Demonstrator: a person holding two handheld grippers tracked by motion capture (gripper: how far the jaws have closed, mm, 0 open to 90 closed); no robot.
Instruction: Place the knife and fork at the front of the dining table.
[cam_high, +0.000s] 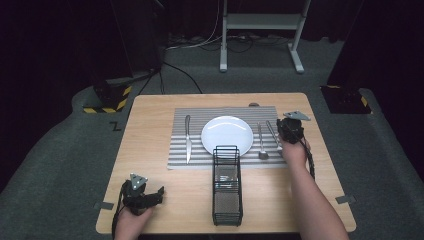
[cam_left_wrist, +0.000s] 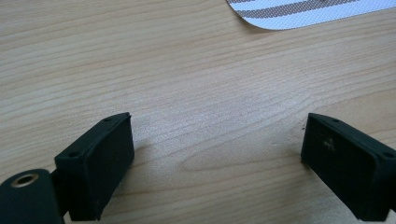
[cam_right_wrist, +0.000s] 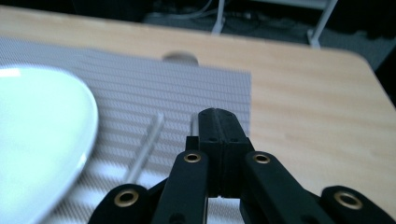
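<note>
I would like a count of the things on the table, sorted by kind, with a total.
Knife: 1
Spoon: 1
Fork: 1
Plate: 1
Striped placemat: 1
Black wire basket: 1
Total: 6

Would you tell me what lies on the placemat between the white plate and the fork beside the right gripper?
A spoon lies there, parallel to the fork and right of the white plate, on the striped placemat; the high view shows it.

Glossy plate (cam_high: 227, 134), woven mat (cam_high: 195, 120), wood table (cam_high: 150, 165).
</note>
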